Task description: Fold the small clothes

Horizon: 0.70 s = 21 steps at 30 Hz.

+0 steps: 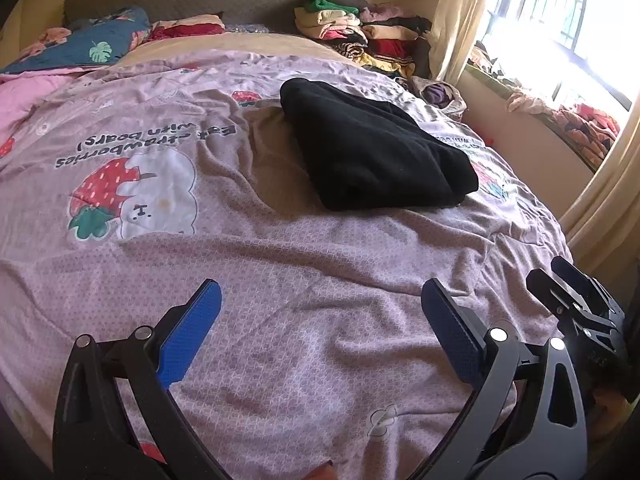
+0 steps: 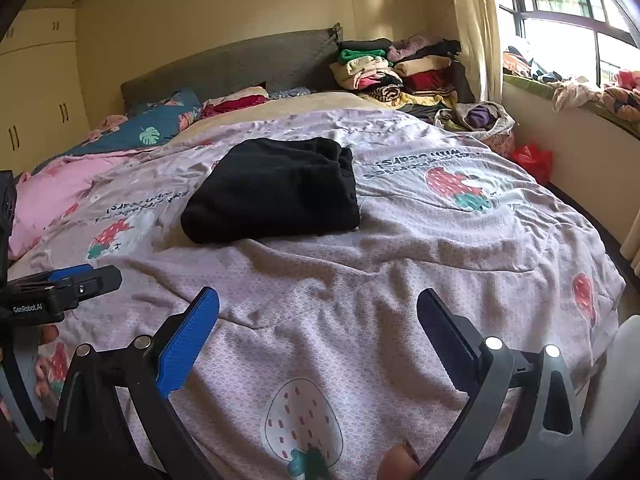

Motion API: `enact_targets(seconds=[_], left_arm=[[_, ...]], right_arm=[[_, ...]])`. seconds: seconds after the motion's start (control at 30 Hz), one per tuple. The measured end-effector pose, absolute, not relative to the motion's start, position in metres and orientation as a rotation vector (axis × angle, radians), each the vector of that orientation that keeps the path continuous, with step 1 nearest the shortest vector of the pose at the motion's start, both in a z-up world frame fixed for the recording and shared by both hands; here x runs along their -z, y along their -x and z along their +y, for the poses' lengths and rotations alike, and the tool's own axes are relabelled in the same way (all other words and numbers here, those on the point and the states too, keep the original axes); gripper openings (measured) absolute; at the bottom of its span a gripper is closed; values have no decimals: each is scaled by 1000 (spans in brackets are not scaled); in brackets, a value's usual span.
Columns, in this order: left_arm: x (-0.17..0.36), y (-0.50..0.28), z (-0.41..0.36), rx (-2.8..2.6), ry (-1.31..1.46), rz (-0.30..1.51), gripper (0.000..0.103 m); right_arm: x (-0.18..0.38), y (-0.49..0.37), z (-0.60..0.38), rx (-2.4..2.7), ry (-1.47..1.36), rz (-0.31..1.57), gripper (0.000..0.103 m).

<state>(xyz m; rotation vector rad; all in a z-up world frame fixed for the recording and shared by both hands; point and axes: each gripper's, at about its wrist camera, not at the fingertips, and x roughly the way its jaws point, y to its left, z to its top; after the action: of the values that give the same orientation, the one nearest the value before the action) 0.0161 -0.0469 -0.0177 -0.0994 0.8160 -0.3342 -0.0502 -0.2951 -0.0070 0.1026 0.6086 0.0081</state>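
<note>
A black garment lies folded into a compact bundle on the lilac strawberry-print quilt; it also shows in the right wrist view. My left gripper is open and empty, held over the quilt well short of the garment. My right gripper is open and empty, also over the quilt nearer than the garment. The right gripper shows at the right edge of the left wrist view, and the left gripper at the left edge of the right wrist view.
A pile of folded clothes sits at the bed's far right corner by the headboard. Pillows and a blue floral blanket lie far left. A bag of clothes, a red bag and a window sill with laundry are on the right.
</note>
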Motion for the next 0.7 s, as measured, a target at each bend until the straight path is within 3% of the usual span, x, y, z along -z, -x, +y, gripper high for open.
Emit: enact_targets(seconds=[0.7], left_arm=[[19,-14,-45,300,85,818,94]], right_arm=[[9,51,-286,-20,-68,610,99]])
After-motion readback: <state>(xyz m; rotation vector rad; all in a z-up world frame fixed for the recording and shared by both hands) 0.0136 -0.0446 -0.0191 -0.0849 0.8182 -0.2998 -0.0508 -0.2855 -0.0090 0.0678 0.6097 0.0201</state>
